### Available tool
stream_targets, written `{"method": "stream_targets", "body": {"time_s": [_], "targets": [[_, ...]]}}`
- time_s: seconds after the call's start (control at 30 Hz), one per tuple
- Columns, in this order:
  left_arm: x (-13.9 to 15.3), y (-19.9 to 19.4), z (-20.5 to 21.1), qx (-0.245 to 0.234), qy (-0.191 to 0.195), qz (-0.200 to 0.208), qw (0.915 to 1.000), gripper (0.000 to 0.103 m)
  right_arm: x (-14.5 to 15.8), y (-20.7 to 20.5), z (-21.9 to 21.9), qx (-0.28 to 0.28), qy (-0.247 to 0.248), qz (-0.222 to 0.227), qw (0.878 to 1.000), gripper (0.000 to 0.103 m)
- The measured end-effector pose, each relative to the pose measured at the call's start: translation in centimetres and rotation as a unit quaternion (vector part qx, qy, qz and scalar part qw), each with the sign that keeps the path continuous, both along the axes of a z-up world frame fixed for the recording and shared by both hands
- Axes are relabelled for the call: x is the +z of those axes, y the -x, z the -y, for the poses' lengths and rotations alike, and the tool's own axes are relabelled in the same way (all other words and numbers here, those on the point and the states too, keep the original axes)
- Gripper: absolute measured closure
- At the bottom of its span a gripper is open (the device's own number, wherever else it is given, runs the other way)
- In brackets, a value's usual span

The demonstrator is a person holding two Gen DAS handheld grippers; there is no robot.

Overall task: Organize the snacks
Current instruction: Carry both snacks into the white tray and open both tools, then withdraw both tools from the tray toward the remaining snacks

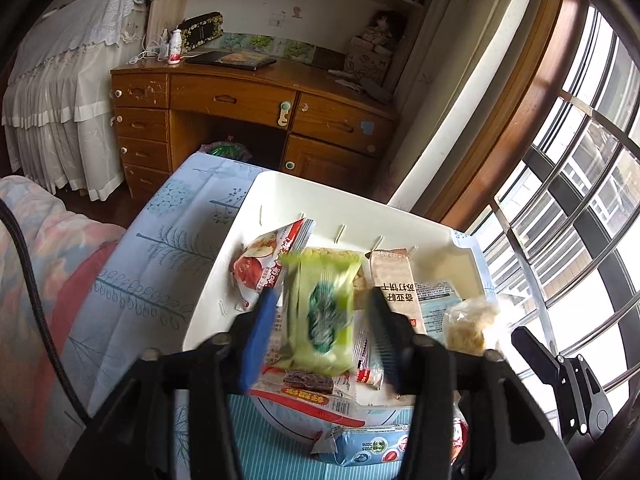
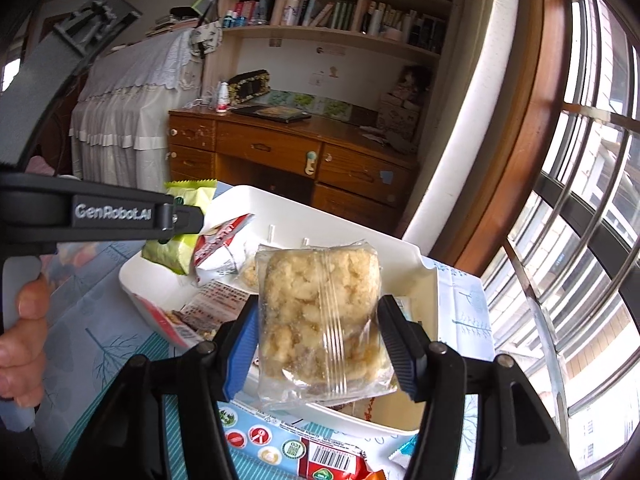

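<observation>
Gripping clear snack bag [image 2: 320, 332] in right claw [image 2: 319, 305], blurred green packet [image 1: 322, 324] loose between parted left claw [image 1: 322, 293]

"GenRobot.AI" stands on the left tongs' [image 2: 182, 219] black arm (white lettering, right-wrist view).

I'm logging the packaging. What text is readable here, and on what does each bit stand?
"GenRobot.AI": side of the left gripper.
"苏打饼干": brown packet, upside down.
Blue wrapper, badges and barcode digits: too small to read.
Red-and-white packet: print too blurred to read.
</observation>
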State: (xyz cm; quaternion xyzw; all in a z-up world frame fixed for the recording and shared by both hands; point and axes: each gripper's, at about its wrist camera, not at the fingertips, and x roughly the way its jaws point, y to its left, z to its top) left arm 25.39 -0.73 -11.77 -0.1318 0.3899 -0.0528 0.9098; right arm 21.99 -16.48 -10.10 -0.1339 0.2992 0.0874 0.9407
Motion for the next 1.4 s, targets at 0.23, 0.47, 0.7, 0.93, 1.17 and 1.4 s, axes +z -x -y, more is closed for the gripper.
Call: {"method": "stream_targets", "body": {"time_s": [0.23,0.47,0.7,0.93,1.17,1.4], "targets": [[0.1,-0.8,0.2,-0.03,-0.002,-0.009,0.9995,0.034,0.0,-0.5,0.5,-0.04,-0.002,-0.009,0.999,0.032],[0.0,-1.2,1.3,-0.077,-0.005,-0.02,0.9969,0.029,-0.2,-0.3,1.6,-0.092,-0.007,-0.02,0.996,0.031],[-0.1,-1.2,2.2,-0.134,-0.002,-0.041,0.9901,0.028,-0.5,0.5,3.5,-0.15,-0.026,-0.037,0.988,0.031],[0.5,-0.4,2.0,-0.177,-0.009,-0.042,0.9833,0.023,-1.0,2.4,4.7,-0.193,-0.035,-0.044,0.98,0.031],[0.5,0.9,3.0,-0.224,-0.04,-0.04,0.9729,0.023,-2.1,5.0,6.3,-0.24,-0.045,-0.062,0.968,0.029],[0.0,2.4,5.0,-0.279,-0.076,-0.037,0.9564,0.022,-3.1,8.0,7.8,-0.276,-0.059,-0.085,0.956,0.021]]}}
